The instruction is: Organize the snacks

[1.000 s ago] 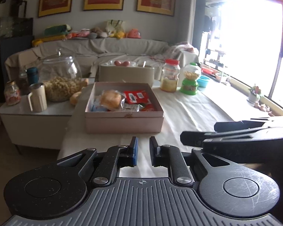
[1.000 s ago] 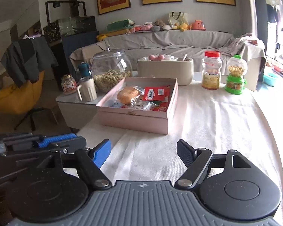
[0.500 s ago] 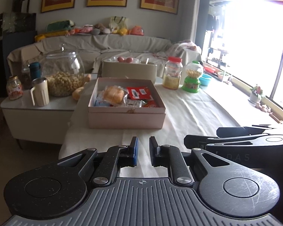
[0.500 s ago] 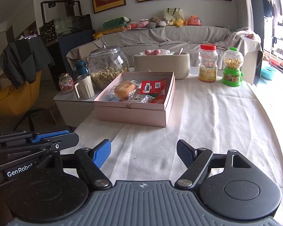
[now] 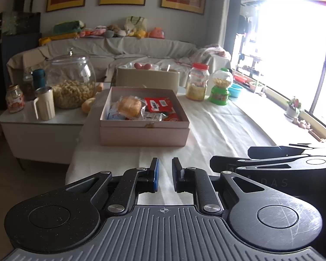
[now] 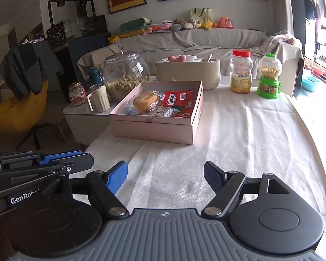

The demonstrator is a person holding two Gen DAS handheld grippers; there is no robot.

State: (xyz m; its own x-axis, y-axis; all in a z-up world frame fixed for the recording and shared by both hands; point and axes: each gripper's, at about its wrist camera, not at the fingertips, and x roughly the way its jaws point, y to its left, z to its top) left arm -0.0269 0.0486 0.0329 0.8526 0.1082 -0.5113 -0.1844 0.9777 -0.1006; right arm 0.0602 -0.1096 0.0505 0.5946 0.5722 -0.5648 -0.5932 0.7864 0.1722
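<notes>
A pink box (image 5: 143, 133) (image 6: 154, 130) stands on the white tablecloth, holding several wrapped snacks: a bread bun (image 5: 129, 106) (image 6: 146, 101), a red packet (image 5: 159, 104) (image 6: 177, 97) and smaller packs. My left gripper (image 5: 164, 175) is nearly shut with a narrow gap, empty, above the cloth in front of the box. My right gripper (image 6: 165, 177) is open and empty, also in front of the box. Each gripper shows at the edge of the other's view.
A glass jar of nuts (image 5: 70, 80), a cream mug (image 5: 44, 106) and a small jar (image 5: 15, 97) stand on a side table at the left. A beige container (image 5: 146, 79), a red-lidded jar (image 5: 197, 81) and a green candy dispenser (image 5: 220, 87) stand behind the box.
Both grippers have pulled back from the box and tilted slightly, so the box sits farther away. Their jaws have not changed.
</notes>
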